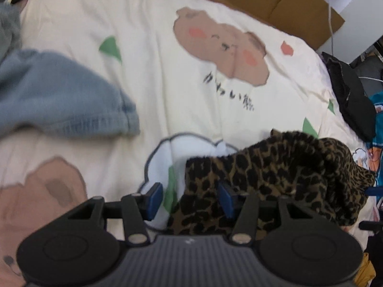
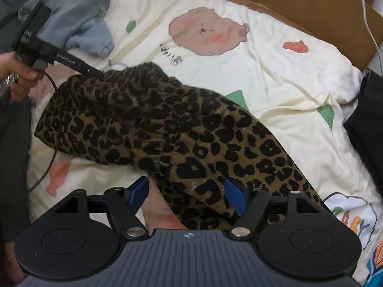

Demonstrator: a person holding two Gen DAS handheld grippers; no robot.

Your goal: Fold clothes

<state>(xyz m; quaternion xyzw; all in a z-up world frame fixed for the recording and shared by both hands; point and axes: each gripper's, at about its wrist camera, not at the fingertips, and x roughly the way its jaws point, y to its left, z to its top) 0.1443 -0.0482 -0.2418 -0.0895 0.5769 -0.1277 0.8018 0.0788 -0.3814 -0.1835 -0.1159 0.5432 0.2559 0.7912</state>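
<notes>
Leopard-print garment lying on my cream cartoon-bear bedspread.
Both my left gripper and right gripper gape around its soft folds; blue knit left, cardboard behind.

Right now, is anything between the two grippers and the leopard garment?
Nothing visible. The leopard garment already lies between the open fingers of the right gripper and of the left gripper.
</notes>
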